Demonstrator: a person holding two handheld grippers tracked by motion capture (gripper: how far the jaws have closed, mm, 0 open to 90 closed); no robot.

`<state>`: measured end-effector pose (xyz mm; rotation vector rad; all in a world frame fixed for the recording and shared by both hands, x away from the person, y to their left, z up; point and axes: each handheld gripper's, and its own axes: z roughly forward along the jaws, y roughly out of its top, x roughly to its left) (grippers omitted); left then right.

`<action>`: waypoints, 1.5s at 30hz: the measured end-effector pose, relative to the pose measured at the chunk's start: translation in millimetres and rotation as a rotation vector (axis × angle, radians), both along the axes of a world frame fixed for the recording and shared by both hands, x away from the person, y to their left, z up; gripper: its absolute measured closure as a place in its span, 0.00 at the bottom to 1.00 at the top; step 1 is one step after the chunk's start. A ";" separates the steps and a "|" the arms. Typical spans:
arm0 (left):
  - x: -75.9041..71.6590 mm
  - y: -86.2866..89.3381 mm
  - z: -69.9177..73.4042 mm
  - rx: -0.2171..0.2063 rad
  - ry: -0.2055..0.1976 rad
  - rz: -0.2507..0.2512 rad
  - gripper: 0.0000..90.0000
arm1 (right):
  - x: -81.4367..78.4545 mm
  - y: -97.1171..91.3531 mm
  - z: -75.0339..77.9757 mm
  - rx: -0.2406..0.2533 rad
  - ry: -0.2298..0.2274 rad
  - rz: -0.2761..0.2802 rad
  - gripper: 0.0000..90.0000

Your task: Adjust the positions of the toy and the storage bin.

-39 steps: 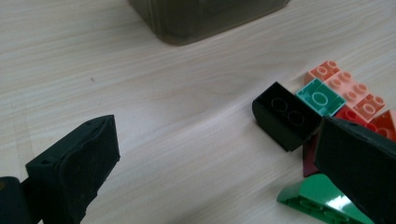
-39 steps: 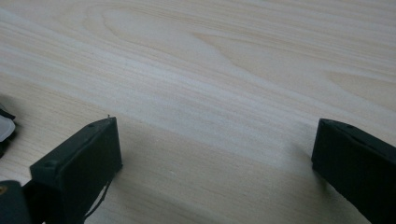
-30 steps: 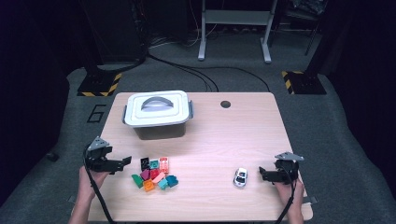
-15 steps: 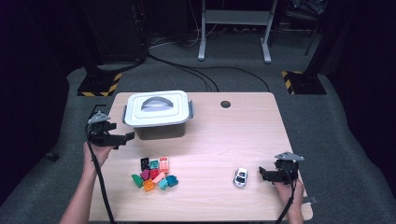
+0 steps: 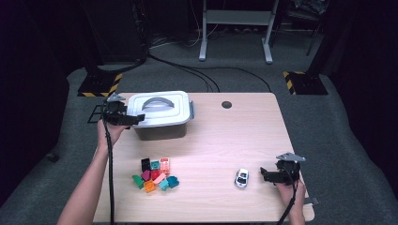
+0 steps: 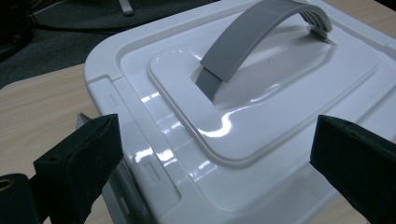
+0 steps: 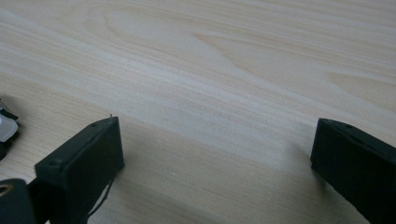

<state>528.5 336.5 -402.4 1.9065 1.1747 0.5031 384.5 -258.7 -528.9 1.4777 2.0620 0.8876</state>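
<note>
Hovering left tongs (image 5: 136, 120) open at white bin (image 5: 162, 115) | right tongs (image 5: 265, 176) open | wood table (image 5: 225, 140) | dark room

No text, label, brand, number or sign is showing clearly enough to be read in any of the views. The white box lid (image 6: 261, 107) is showing only plain glossy plastic, and the table (image 7: 243, 70) is showing only wood grain. The small coloured blocks (image 5: 155, 174), lying at about 7 o'clock on the table, are looking too small to tell any print.
</note>
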 end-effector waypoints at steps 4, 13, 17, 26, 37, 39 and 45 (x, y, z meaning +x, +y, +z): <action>8.6 -4.1 -2.1 0.032 0.000 -0.011 0.03 | -0.1 -0.1 0.1 0.001 0.002 0.003 0.02; 11.1 -13.3 -4.5 0.089 -0.012 -0.029 0.03 | -0.3 -0.6 0.2 -0.002 0.003 0.010 0.02; 11.1 -16.8 -4.9 0.118 -0.014 -0.037 0.02 | -0.3 -0.5 0.1 -0.002 0.001 0.009 0.02; 11.6 -20.3 -5.3 0.129 -0.025 -0.066 0.03 | -0.3 -0.3 0.1 0.001 0.000 0.007 0.02; 13.6 -34.8 -6.5 0.121 -0.044 -0.137 0.04 | -0.3 -0.5 0.1 -0.002 0.001 0.010 0.02; 13.7 -37.5 -6.7 0.118 -0.046 -0.148 0.04 | -0.4 -0.4 0.1 -0.001 0.001 0.009 0.02; 14.0 -45.3 -6.8 0.116 -0.051 -0.180 0.05 | -0.2 -0.3 0.1 -0.001 0.001 0.009 0.02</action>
